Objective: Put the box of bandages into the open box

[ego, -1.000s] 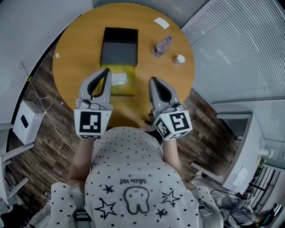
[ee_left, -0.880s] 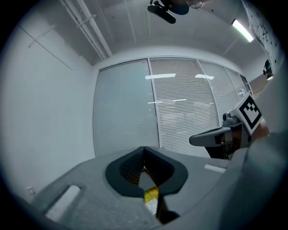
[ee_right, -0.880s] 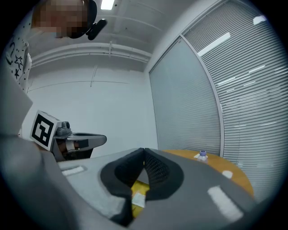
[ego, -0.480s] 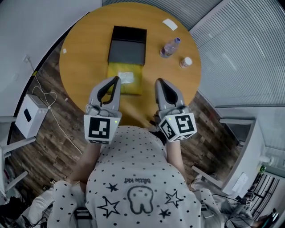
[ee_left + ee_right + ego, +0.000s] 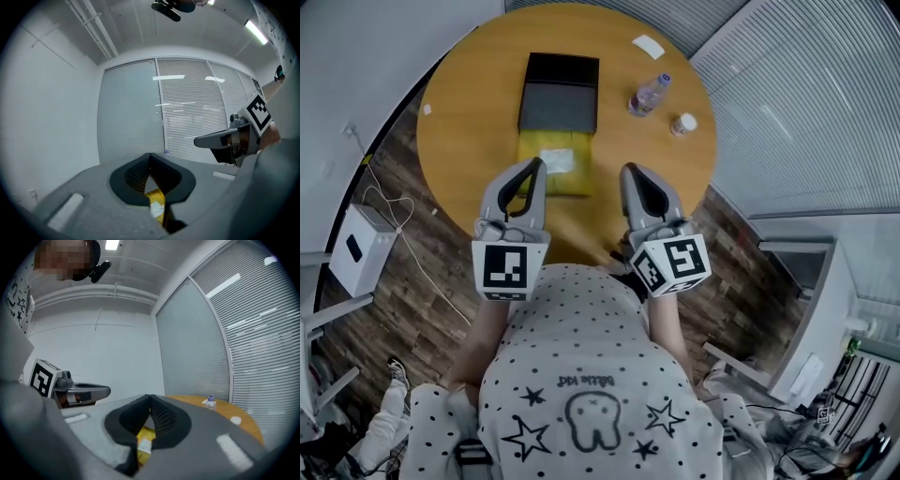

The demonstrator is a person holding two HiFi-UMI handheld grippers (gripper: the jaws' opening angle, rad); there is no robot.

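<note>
**Not started: box of bandages not yet picked up**

Both grippers are empty. The left gripper (image 5: 537,167) has its jaws closed tip to tip with nothing between them. The right gripper (image 5: 629,172) is the same, tips meeting and nothing held. Both sit over the near edge of the table (image 5: 469,84), pointing to 12 o'clock.

The box of bandages (image 5: 556,169) is yellow and lies flat on the table, between the two gripper tips. It's at 6 o'clock of the open box (image 5: 560,94); can't tell if the edges touch or are just beside each other. The open box looks empty.

Done: nothing. Left, by my read: open the jaws, grip the yellow box, lift it, carry it toward 12 o'clock, release it inside.

Count:
- 1 box of bandages
- 1 open box
- 1 bottle (image 5: 644,96), 3 o'clock of the open box
- 1 small white container (image 5: 682,124), 4 o'clock
- 1 white card (image 5: 648,46), 1 o'clock
- 2 grippers
</note>
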